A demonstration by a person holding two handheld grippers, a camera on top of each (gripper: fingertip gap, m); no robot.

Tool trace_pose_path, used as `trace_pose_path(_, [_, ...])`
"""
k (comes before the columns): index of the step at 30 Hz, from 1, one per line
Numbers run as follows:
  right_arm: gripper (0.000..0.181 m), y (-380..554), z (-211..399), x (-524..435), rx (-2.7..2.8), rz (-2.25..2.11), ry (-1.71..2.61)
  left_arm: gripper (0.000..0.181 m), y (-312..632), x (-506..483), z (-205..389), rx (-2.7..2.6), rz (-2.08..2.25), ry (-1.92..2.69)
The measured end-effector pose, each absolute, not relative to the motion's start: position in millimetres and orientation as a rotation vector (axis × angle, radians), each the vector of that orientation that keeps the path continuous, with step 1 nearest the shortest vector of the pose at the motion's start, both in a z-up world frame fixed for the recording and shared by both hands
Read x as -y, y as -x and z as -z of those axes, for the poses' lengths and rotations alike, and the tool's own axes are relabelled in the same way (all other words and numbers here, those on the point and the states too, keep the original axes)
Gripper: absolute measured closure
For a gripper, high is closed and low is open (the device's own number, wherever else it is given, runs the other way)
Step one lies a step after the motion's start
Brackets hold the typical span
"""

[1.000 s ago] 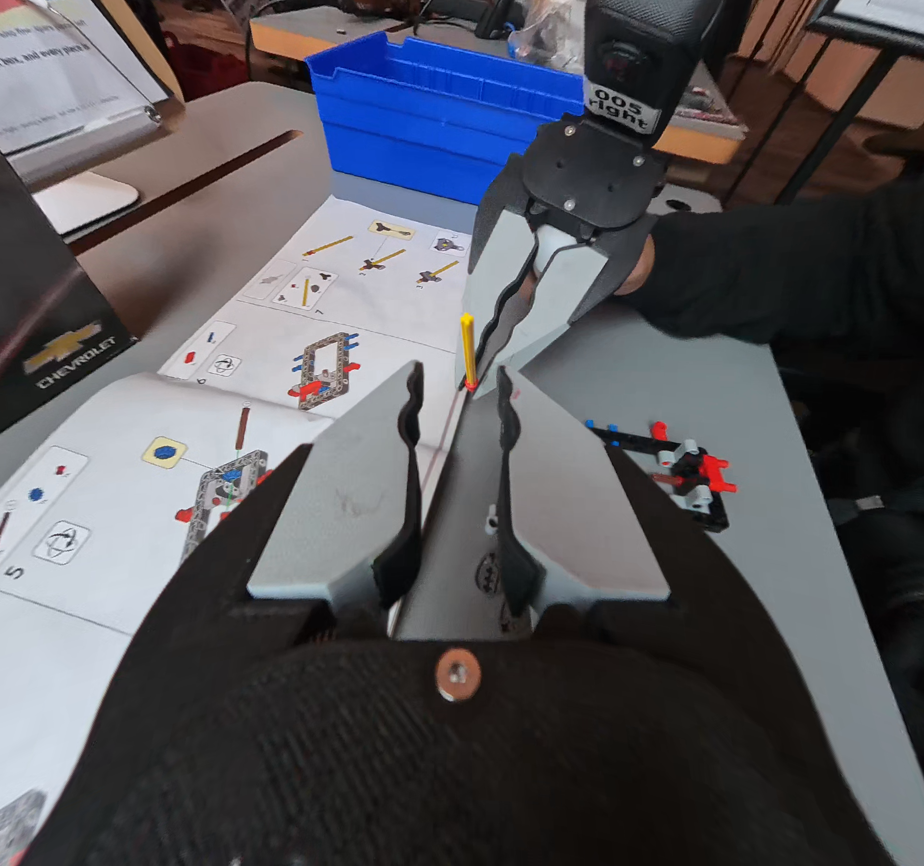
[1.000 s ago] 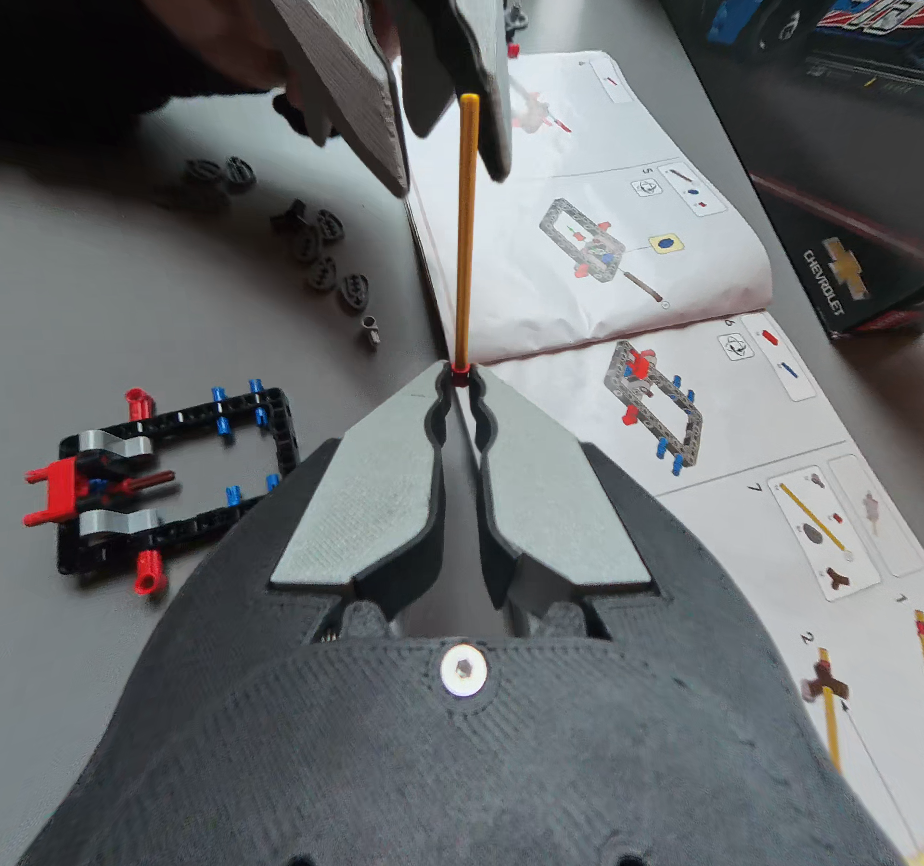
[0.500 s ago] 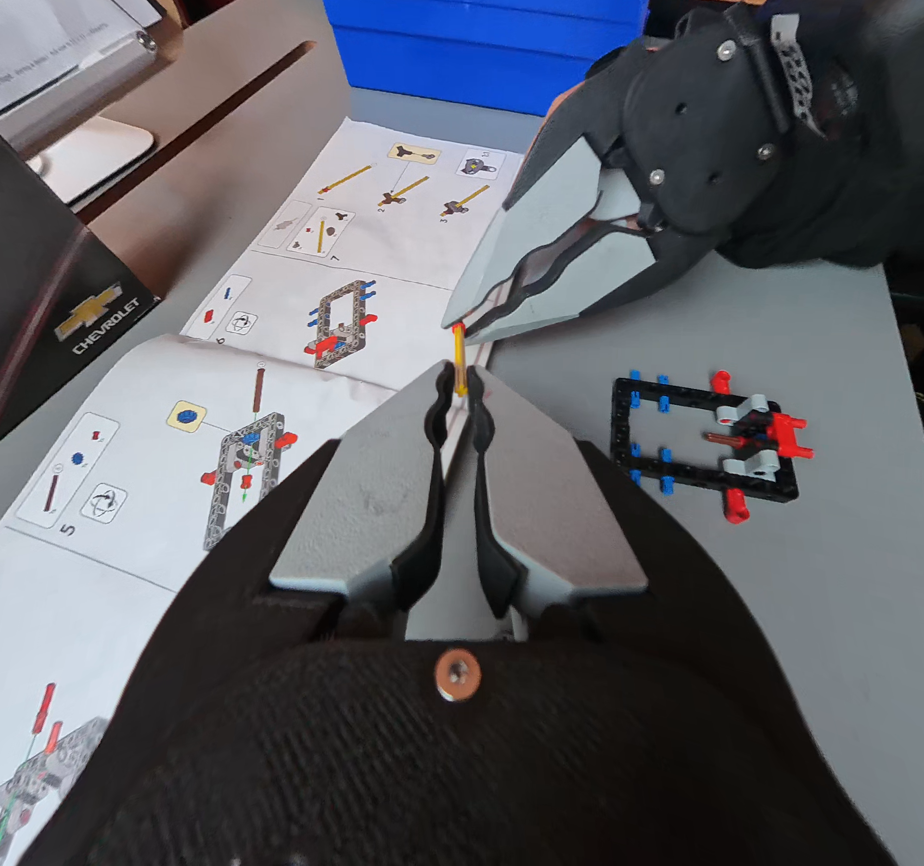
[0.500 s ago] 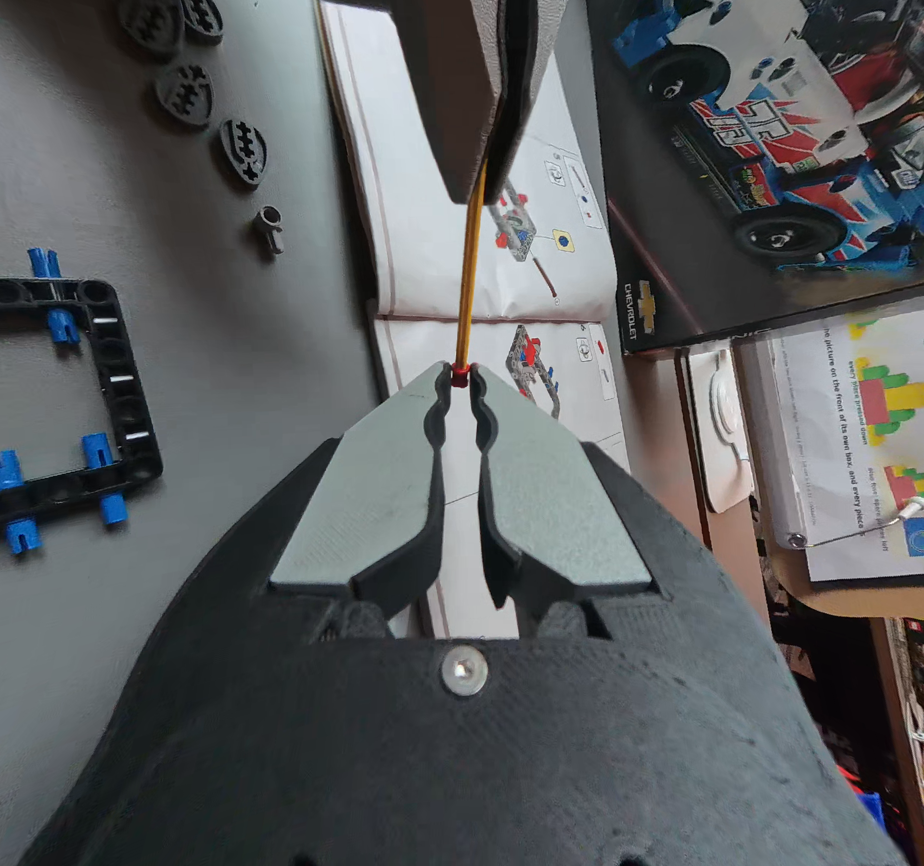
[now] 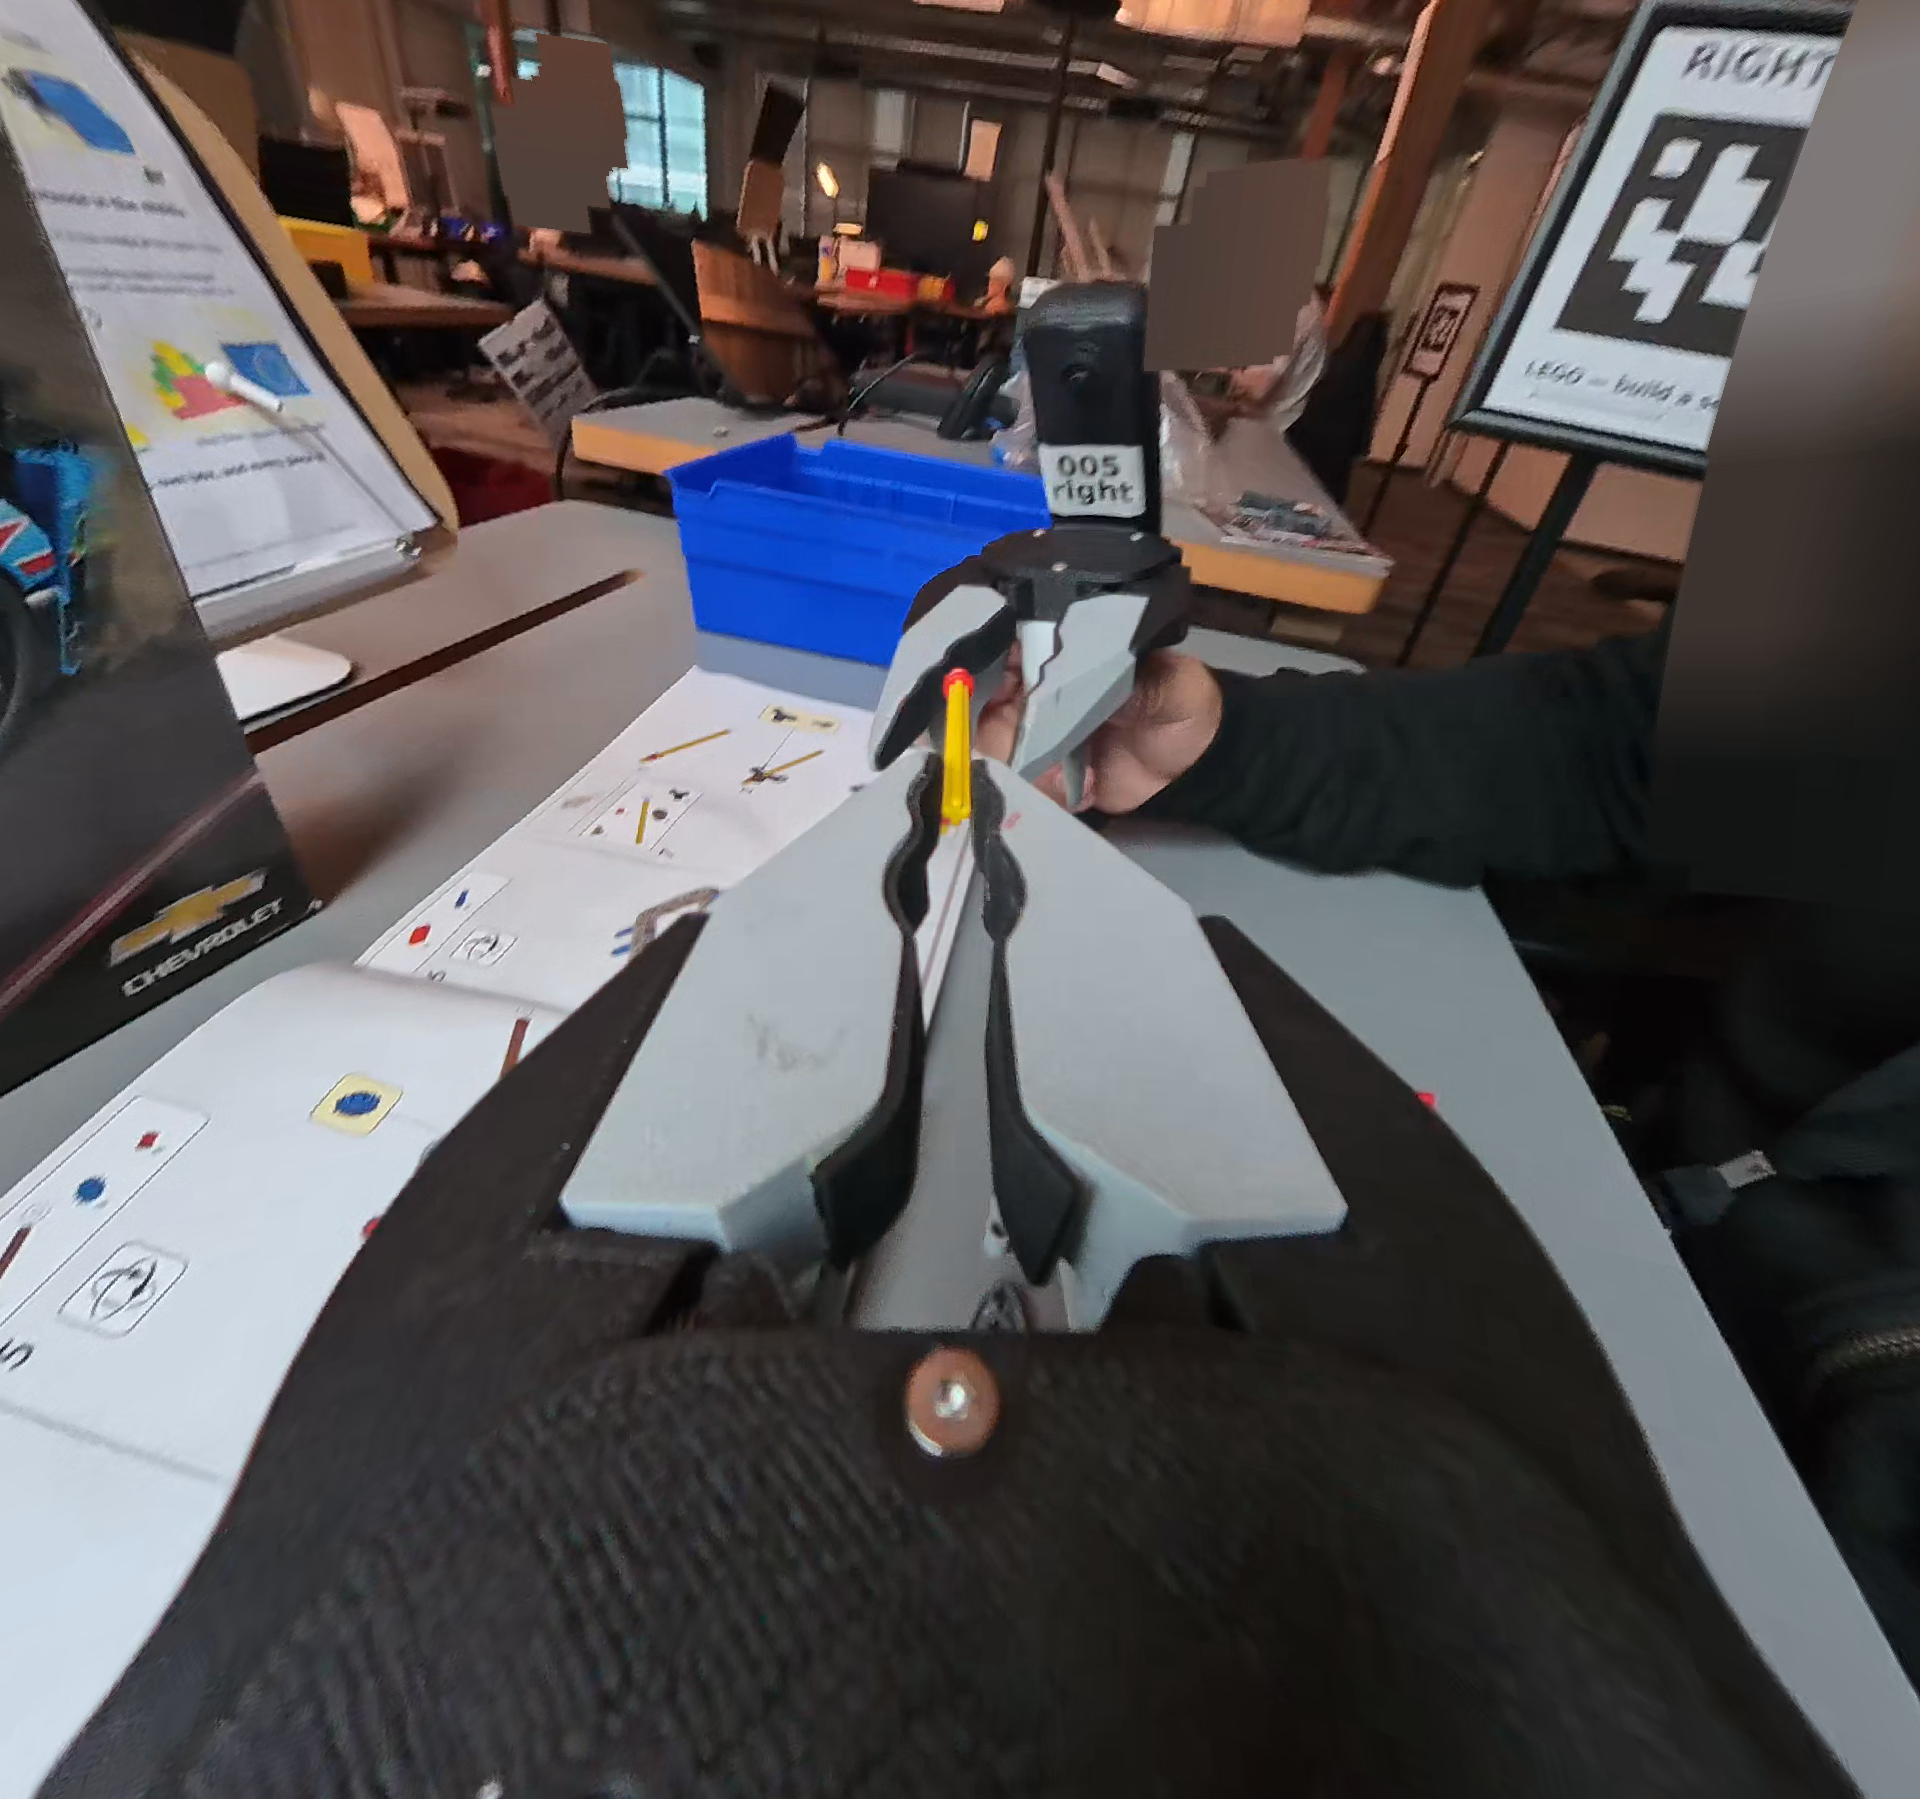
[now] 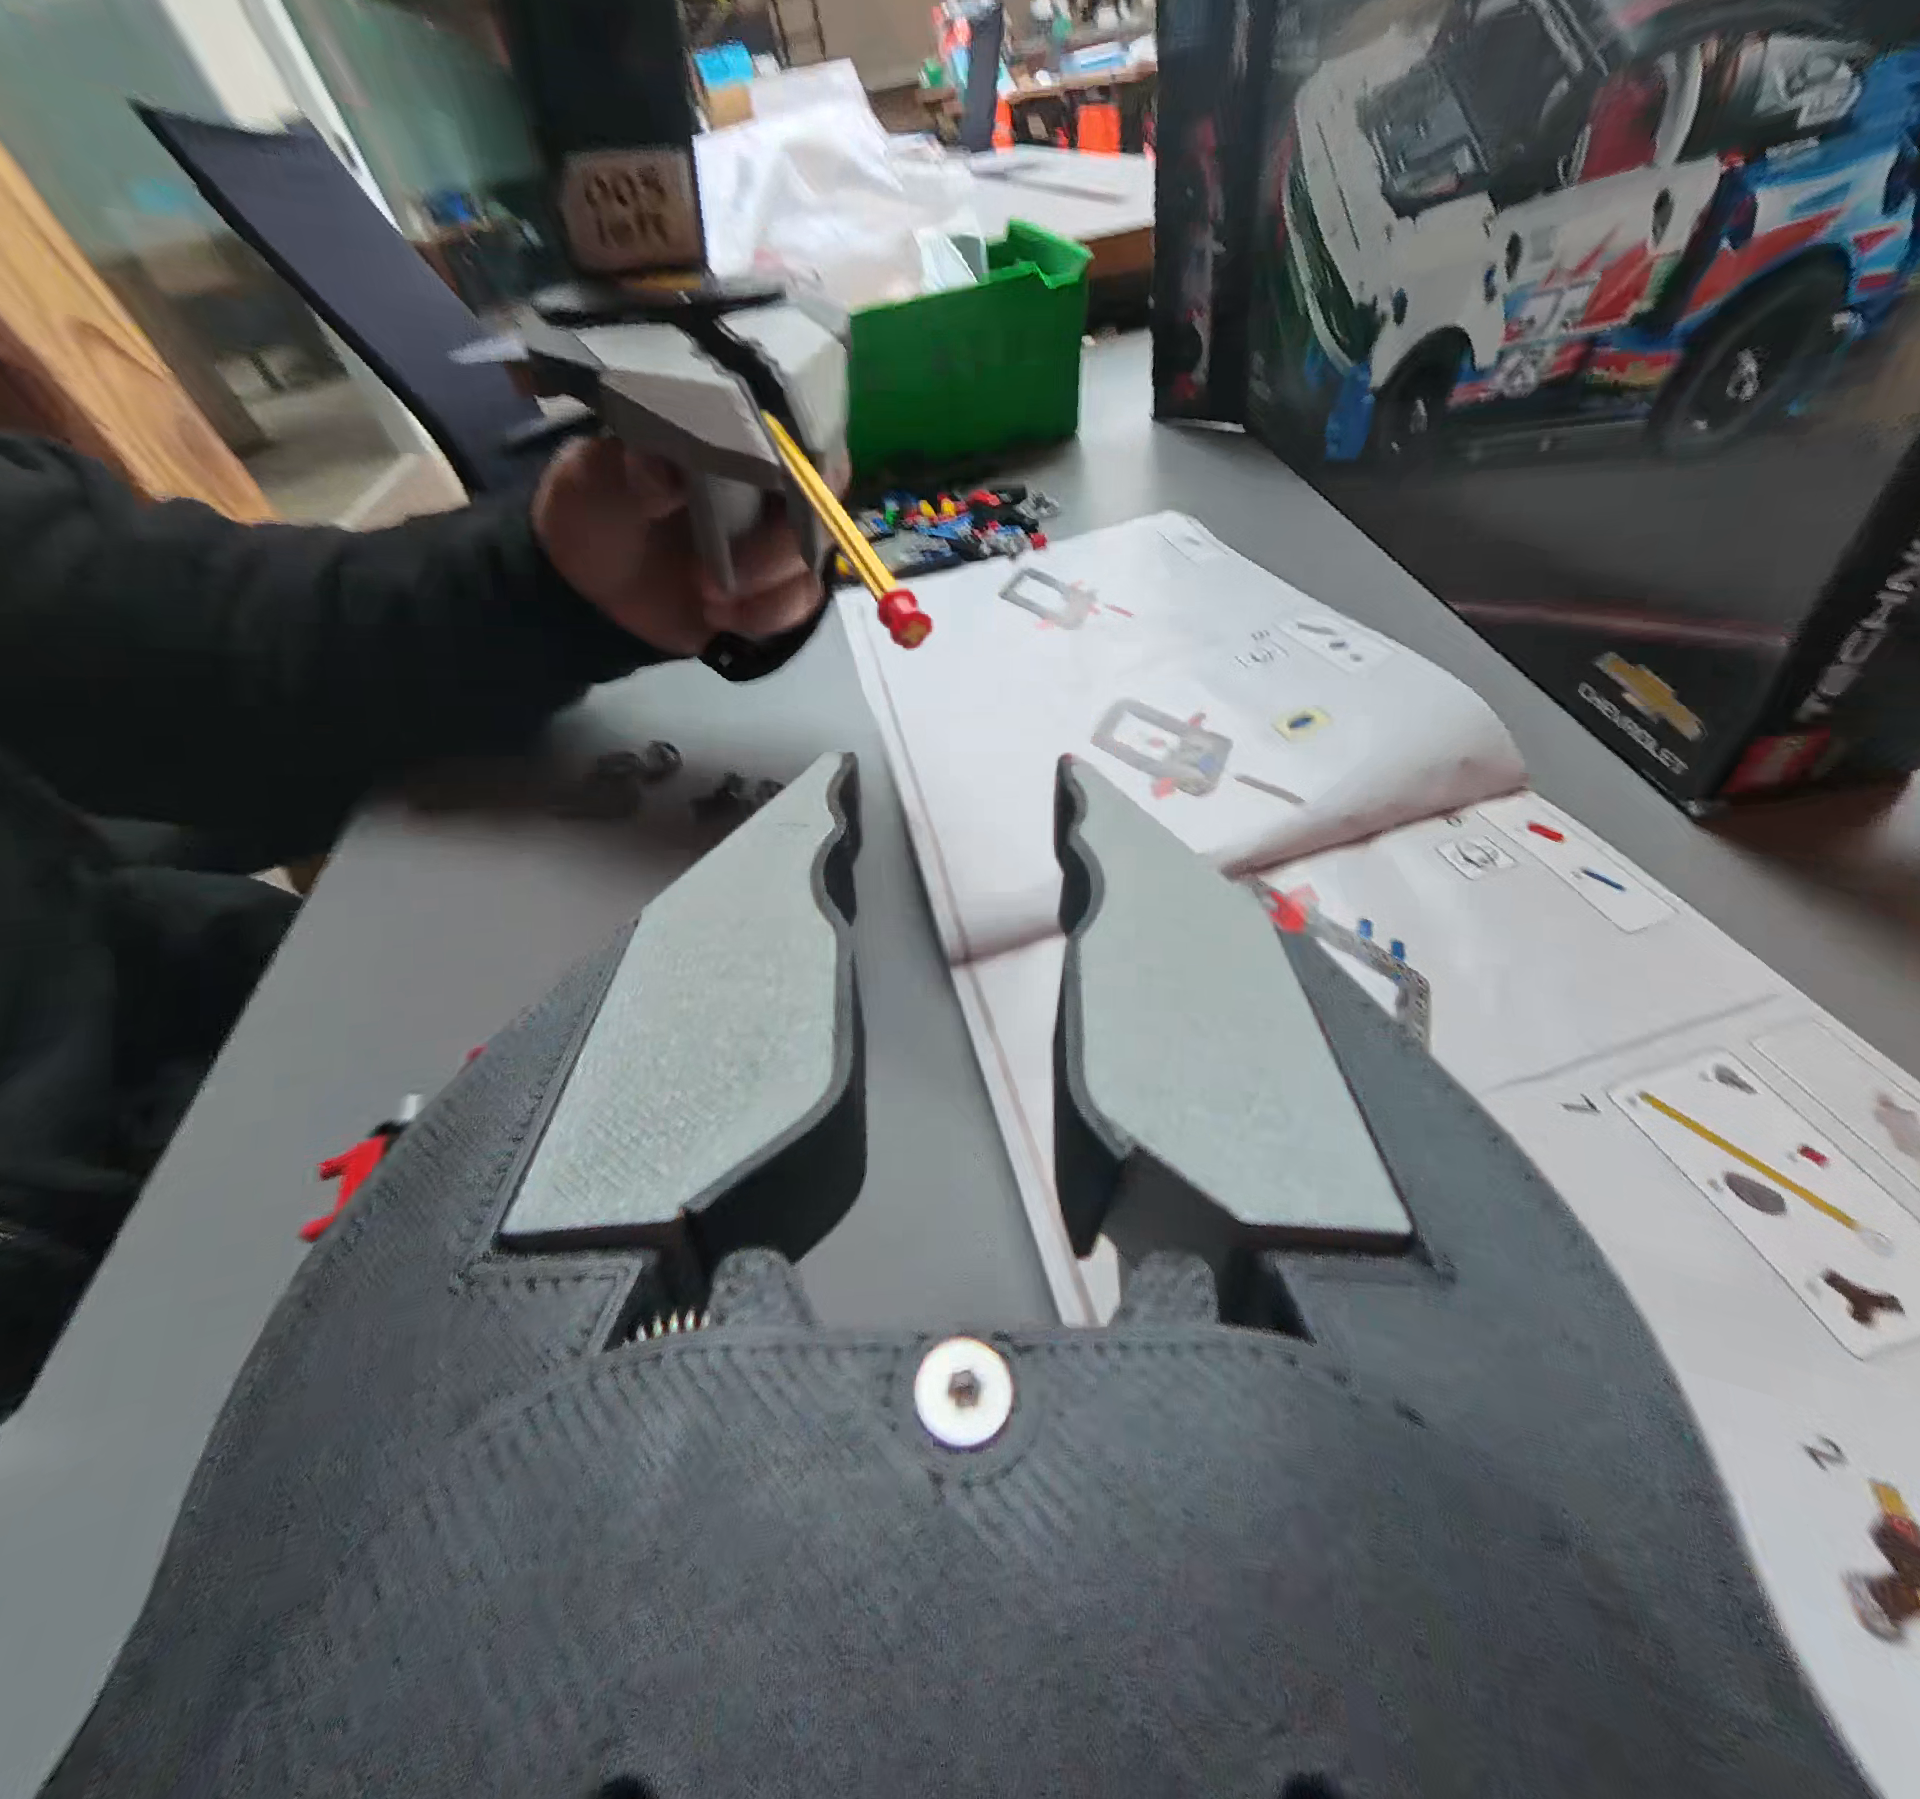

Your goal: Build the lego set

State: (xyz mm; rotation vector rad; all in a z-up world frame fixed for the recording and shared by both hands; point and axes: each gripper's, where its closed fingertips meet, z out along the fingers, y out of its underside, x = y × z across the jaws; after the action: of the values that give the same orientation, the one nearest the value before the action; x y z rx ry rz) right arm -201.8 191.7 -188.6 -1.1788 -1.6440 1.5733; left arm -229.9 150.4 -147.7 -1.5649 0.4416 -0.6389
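One open paper instruction booklet [image 6: 1195, 710] lies flat at ten o'clock. The left gripper [image 5: 951, 804] pinches one thin yellow axle [image 5: 954, 752], capped by one red bush [image 5: 957, 680], at twelve o'clock above it. The right gripper [image 6: 956, 793] gapes wide, empty, flat grey fingers [image 6: 727, 1001] wavy-edged.

Thin yellow axle [image 6: 826, 521] with red bush [image 6: 902, 618] on its free end, tilted above the table.
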Motion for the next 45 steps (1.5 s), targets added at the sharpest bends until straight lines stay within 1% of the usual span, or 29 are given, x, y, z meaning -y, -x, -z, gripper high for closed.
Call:
trace_pose_path(4, [0.147,188,152,-171,1.564,-1.811,1.011,0.179,224,-146,141,-0.461,0.686,1.499])
trace_pose_path(7, [0.151,189,149,-166,1.552,-1.831,1.011,0.179,217,-146,143,-0.489,0.697,1.493])
trace_pose_path(9, [0.165,189,153,-165,1.579,-1.805,1.021,0.179,212,-145,144,-0.509,0.707,1.489])
trace_pose_path(10, [0.176,190,156,-166,1.59,-1.779,1.028,0.178,210,-145,145,-0.518,0.71,1.493])
trace_pose_path(14, [0.177,188,159,-168,1.628,-1.729,1.02,0.179,208,-146,154,-0.547,0.696,1.549])
trace_pose_path(18, [0.177,188,174,-170,1.742,-1.537,0.992,0.176,210,-149,185,-0.616,0.625,1.745])
trace_pose_path(20, [0.178,188,182,-169,1.795,-1.426,0.958,0.158,210,-151,199,-0.645,0.579,1.818])
trace_pose_path(21, [0.178,189,186,-169,1.817,-1.37,0.944,0.156,207,-151,204,-0.659,0.577,1.838])
trace_pose_path(23, [0.178,189,190,-163,1.856,-1.315,0.904,0.159,199,-150,210,-0.691,0.59,1.854])
trace_pose_path(25, [0.177,188,194,-155,1.897,-1.262,0.866,0.173,194,-148,215,-0.727,0.571,1.857])
trace_pose_path(26, [0.177,188,196,-152,1.912,-1.233,0.847,0.177,193,-148,217,-0.745,0.556,1.858])
trace_pose_path(32, [0.177,189,200,-153,1.926,-1.199,0.853,0.178,193,-147,218,-0.761,0.549,1.858])
trace_pose_path(34, [0.173,190,205,-158,1.938,-1.163,0.877,0.18,194,-146,221,-0.76,0.558,1.886])
trace_pose_path(38, [0.176,189,202,-162,1.919,-1.15,0.859,0.18,196,-146,220,-0.774,0.523,1.868])
trace_pose_path(45, [0.176,186,200,-160,1.925,-1.181,0.849,0.18,199,-143,225,-0.774,0.562,1.903])
